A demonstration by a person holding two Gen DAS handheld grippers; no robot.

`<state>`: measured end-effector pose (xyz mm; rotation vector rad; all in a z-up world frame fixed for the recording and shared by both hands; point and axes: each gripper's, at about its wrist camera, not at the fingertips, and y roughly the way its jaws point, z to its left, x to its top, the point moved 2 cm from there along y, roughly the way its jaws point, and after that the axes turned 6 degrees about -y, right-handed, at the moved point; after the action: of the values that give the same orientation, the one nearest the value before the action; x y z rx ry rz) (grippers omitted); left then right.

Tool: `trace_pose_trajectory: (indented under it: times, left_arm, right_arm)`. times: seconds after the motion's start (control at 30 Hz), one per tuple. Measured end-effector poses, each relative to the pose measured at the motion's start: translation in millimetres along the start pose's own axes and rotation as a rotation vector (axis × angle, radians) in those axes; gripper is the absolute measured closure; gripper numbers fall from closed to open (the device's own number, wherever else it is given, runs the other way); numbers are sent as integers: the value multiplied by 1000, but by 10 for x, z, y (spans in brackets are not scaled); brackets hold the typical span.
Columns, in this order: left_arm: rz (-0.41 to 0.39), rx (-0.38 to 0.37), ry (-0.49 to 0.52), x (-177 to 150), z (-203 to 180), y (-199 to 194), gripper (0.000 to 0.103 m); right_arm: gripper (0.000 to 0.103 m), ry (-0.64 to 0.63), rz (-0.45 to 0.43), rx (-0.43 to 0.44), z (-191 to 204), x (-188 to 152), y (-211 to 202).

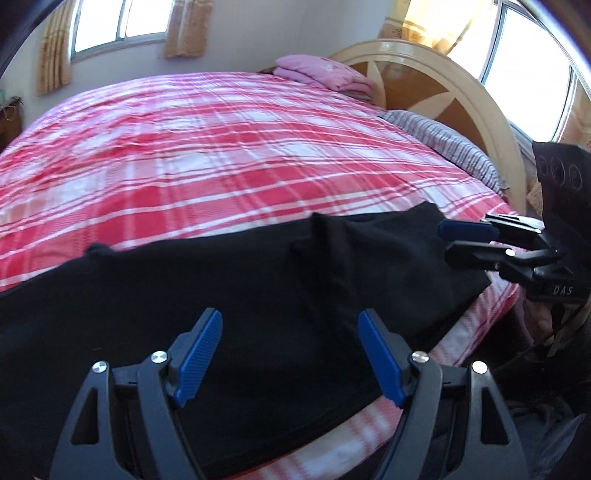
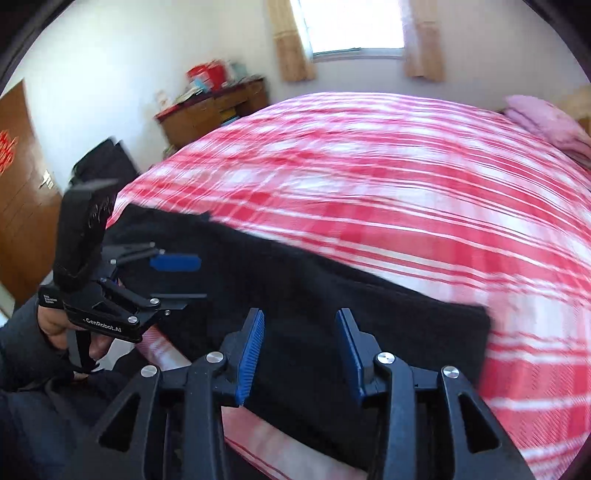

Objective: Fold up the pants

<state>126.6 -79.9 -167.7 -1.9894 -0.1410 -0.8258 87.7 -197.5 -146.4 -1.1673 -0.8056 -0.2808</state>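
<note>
My left gripper [image 1: 290, 354] and right gripper [image 2: 299, 354] both hover, fingers apart and empty, over black pants [image 1: 221, 295] at the bed [image 1: 221, 147] edge; folded pink blanket [image 1: 325, 74] far off.

A bed [image 1: 221, 147] covered in red-and-white plaid is backed by a curved wooden headboard [image 1: 461, 96]. White walls are lit by curtained windows [image 2: 356, 26]. A cluttered wooden dresser [image 2: 207, 110], somewhat blurred, and what may be a door [image 2: 18, 177] are seen.
</note>
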Motion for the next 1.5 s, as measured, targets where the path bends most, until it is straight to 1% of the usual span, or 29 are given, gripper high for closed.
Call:
trace_pose_trajectory:
  times: [0.03,0.1,0.17,0.2,0.3,0.33,0.37,0.4,0.43,0.47,0.53,0.6,0.7,0.77,0.87,0.9,0.97,1.03,1.1,1.17,1.23,1.27,1.3,1.33,1.37,1.4,1.43,1.5]
  left_arm:
    - [20,-35,-12,28,-52,74,24]
    - [53,-69,-46,61,-102,192,24]
    - [82,-112,-70,81,-158,292,24]
    - [98,-121,-76,88,-186,345,24]
    - [89,-100,-88,142,-250,408,26]
    - [88,-104,-91,168,-277,419,34]
    - [89,-99,-95,186,-288,435,56]
    - [101,-89,-100,197,-301,466,85]
    - [108,-99,-106,197,-298,482,91]
    - [107,-113,-115,195,-290,480,91]
    - [92,-108,-103,182,-299,414,91]
    - [72,-133,-127,191,-263,304,91]
    - [30,-135,-153,246,-185,101,91]
    - [4,-113,-161,274,-117,-34,91]
    - [-1,-71,-177,279,-15,-58,91]
    - [17,-53,-183,258,29,-6,91]
    - [60,-33,-192,202,86,145,91]
    - [92,-7,-204,130,135,270,91]
    - [93,-14,-220,107,165,298,91]
    - [91,-15,-214,120,154,267,91]
    - [90,-16,-215,119,153,238,91]
    - [93,-16,-218,110,153,239,91]
    - [98,-11,-218,101,149,247,90]
    - [99,-7,-217,96,147,250,90]
    - [98,-3,-215,94,154,253,89]
    - [94,1,-210,97,151,250,87]
    - [88,9,-200,95,146,250,83]
    - [82,38,-180,92,143,250,83]
  right_arm:
    - [60,22,-9,-14,-94,-32,-54]
    - [60,77,-27,-49,-290,-122,-132]
    - [60,140,-48,-67,-469,-207,-165]
    - [60,169,-56,-72,-544,-235,-161]
    - [60,204,-60,-72,-665,-259,-116]
    - [60,207,-64,-75,-686,-262,-99]
    - [60,209,-68,-76,-708,-286,-114]
    - [60,211,-71,-74,-709,-298,-114]
    - [60,213,-74,-72,-713,-314,-123]
    - [60,212,-76,-72,-714,-314,-127]
    - [60,209,-85,-77,-706,-298,-147]
    - [60,206,-100,-75,-702,-290,-169]
    - [60,200,-111,-68,-673,-294,-186]
    - [60,188,-109,-58,-631,-289,-176]
    - [60,165,-105,-39,-555,-285,-149]
    - [60,155,-93,-32,-529,-287,-118]
    - [59,137,-38,-27,-482,-301,-10]
    - [59,127,4,-53,-478,-350,98]
    - [59,125,31,-55,-492,-371,117]
    - [59,97,28,-37,-465,-335,38]
    - [59,11,23,-8,-344,-302,-93]
    - [59,-34,38,21,-273,-312,-125]
    - [59,-81,85,63,-185,-344,-120]
    - [58,-117,152,97,-115,-408,-66]
    - [58,-147,212,113,-68,-481,1]
    - [58,-173,261,99,-49,-566,82]
    - [58,-178,275,78,-67,-626,142]
    - [58,-141,263,106,-118,-625,136]
